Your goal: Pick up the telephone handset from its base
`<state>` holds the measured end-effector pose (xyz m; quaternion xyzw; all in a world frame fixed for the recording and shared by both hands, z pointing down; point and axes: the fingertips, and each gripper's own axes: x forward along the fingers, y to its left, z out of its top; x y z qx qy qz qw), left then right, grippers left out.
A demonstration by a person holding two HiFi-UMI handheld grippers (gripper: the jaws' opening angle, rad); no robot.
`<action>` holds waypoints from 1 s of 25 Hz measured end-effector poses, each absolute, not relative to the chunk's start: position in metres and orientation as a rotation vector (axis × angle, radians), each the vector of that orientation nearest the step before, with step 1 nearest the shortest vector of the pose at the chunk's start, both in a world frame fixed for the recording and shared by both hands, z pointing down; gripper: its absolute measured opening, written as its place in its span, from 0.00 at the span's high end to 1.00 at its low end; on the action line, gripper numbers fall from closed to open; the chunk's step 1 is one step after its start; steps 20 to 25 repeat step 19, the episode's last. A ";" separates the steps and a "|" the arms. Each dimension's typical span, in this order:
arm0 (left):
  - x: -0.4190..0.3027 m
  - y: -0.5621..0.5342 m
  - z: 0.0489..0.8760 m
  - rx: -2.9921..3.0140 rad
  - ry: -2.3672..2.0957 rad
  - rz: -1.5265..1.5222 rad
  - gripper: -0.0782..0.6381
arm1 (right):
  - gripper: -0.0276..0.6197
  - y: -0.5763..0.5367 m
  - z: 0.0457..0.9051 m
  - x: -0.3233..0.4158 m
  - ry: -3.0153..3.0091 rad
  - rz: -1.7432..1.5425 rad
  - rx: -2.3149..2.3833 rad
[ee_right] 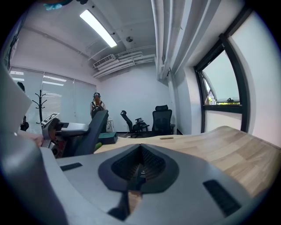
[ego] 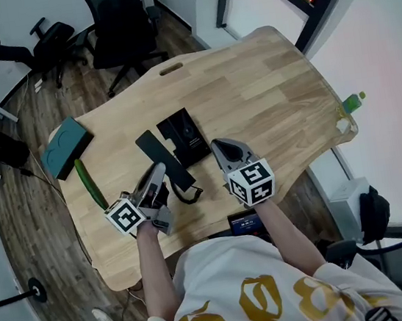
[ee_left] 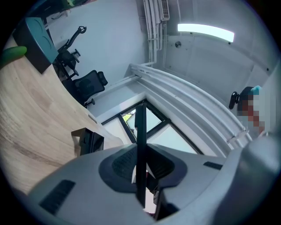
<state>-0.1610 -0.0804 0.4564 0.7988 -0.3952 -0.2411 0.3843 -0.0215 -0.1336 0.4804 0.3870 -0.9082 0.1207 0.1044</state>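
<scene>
My left gripper (ego: 160, 172) is shut on the black telephone handset (ego: 165, 159), a long flat bar lifted off and just left of its black base (ego: 186, 136). A black cord (ego: 188, 193) loops under the handset. In the left gripper view the handset (ee_left: 140, 145) shows edge-on as a thin dark strip pinched between the jaws of the left gripper (ee_left: 141, 163), with the base (ee_left: 87, 140) on the wood behind. My right gripper (ego: 221, 147) hovers to the right of the base, shut and empty. From the right gripper view (ee_right: 140, 170) the tilted handset (ee_right: 93, 128) appears at left.
A teal box (ego: 65, 147) and a green cucumber-like object (ego: 91, 184) lie at the table's left end. The wooden table (ego: 266, 95) stretches away to the right. Black office chairs (ego: 119, 26) stand beyond it. A green bottle (ego: 353, 103) sits off the right edge.
</scene>
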 end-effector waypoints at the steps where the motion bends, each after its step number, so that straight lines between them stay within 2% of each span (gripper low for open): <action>1: -0.160 -0.080 0.456 2.038 -1.003 -0.614 0.79 | 0.95 -0.134 0.480 -0.021 -2.677 0.354 1.146; 25: -0.155 -0.082 0.463 2.013 -0.959 -0.591 0.79 | 0.95 -0.140 0.480 -0.020 -2.668 0.338 1.153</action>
